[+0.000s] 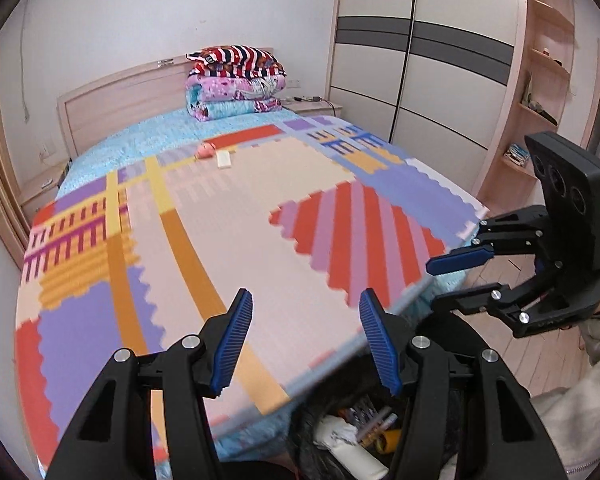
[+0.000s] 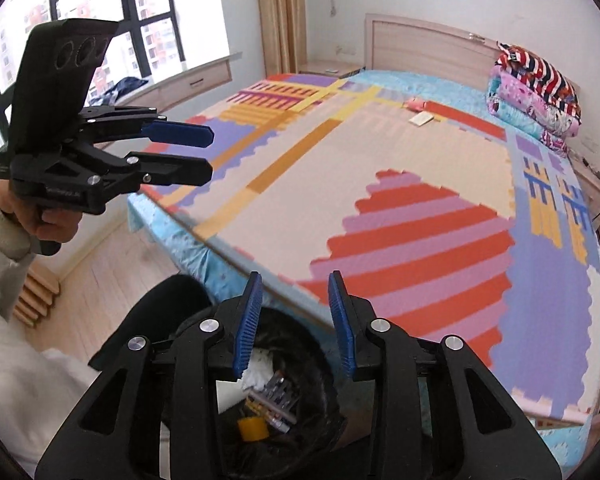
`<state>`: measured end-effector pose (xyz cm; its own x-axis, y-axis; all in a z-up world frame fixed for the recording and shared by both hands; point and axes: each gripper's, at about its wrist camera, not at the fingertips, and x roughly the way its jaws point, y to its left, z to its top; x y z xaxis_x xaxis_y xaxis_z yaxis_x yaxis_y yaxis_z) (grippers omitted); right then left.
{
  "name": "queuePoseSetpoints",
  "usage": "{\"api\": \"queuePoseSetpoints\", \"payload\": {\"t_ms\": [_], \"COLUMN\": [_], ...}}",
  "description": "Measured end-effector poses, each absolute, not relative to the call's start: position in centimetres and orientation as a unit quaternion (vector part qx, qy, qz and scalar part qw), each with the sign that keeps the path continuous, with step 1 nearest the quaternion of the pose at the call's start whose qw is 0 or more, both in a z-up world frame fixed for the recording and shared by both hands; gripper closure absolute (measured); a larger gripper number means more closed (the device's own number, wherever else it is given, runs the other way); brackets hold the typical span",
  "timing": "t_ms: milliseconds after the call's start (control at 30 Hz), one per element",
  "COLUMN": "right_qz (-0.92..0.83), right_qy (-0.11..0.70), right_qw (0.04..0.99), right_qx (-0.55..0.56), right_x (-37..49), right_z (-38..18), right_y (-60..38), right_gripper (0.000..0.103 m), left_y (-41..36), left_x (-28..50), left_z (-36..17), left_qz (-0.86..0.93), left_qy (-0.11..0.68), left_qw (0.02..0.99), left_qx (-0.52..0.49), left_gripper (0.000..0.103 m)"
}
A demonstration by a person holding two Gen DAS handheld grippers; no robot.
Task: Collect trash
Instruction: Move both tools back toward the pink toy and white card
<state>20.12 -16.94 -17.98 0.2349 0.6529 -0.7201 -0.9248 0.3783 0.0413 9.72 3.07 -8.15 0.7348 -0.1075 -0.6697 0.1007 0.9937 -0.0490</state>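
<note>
Claws (image 2: pixel 296 320) hide much of trash bin (image 2: pixel 320 364).

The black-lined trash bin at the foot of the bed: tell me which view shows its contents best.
The right wrist view: the black-lined trash bin is seen from above, open, with white paper, pens and a yellow item inside. The left wrist view catches only part, behind the gripper fingers.

The bed (image 1: pixel 112 152) wears a light blue sheet, with a patchwork foam mat (image 1: pixel 228 216) of cream, purple, red and orange covering most of it. Near the mat's far edge lie a pink item (image 1: pixel 205 149) and, just beside it, a flat cream packet (image 1: pixel 224 159). 3 folded quilts (image 1: pixel 236 80) are stacked against the headboard.
</note>
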Motion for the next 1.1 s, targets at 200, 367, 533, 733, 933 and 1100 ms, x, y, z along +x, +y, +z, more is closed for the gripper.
{"api": "queuePoseSetpoints", "payload": {"t_ms": [200, 367, 533, 733, 933, 1100], "right_qz": [0.506, 0.497, 0.486, 0.485, 0.469, 0.454], "right_qy": [0.329, 0.325, 0.324, 0.330, 0.328, 0.339], "right_qw": [0.777, 0.787, 0.796, 0.797, 0.806, 0.810], "right_qx": [-0.180, -0.171, -0.160, -0.144, -0.154, -0.149], "right_x": [22.3, 24.7, 27.4, 30.5, 34.0, 38.0], "right_z": [-17.3, -16.9, -16.5, -16.0, -16.0, -16.8], "right_y": [-15.8, -13.9, -12.2, -9.6, -6.4, -3.8], "right_gripper": [0.063, 0.062, 0.057, 0.057, 0.057, 0.056], "left_y": [4.9, 6.7, 9.2, 11.9, 14.0, 15.3], "left_x": [12.4, 15.2, 18.5, 22.4, 27.1, 31.1], "left_z": [-6.9, -6.2, -6.0, -5.7, -6.1, -6.3], "left_qz": [-0.047, -0.039, -0.014, -0.014, -0.020, -0.021], "left_qy": [0.349, 0.346, 0.349, 0.342, 0.351, 0.347], "left_qw": [0.936, 0.937, 0.937, 0.940, 0.936, 0.937], "left_qx": [-0.004, -0.003, -0.010, -0.019, -0.024, -0.021], "left_gripper": [0.049, 0.049, 0.049, 0.049, 0.049, 0.049]}}
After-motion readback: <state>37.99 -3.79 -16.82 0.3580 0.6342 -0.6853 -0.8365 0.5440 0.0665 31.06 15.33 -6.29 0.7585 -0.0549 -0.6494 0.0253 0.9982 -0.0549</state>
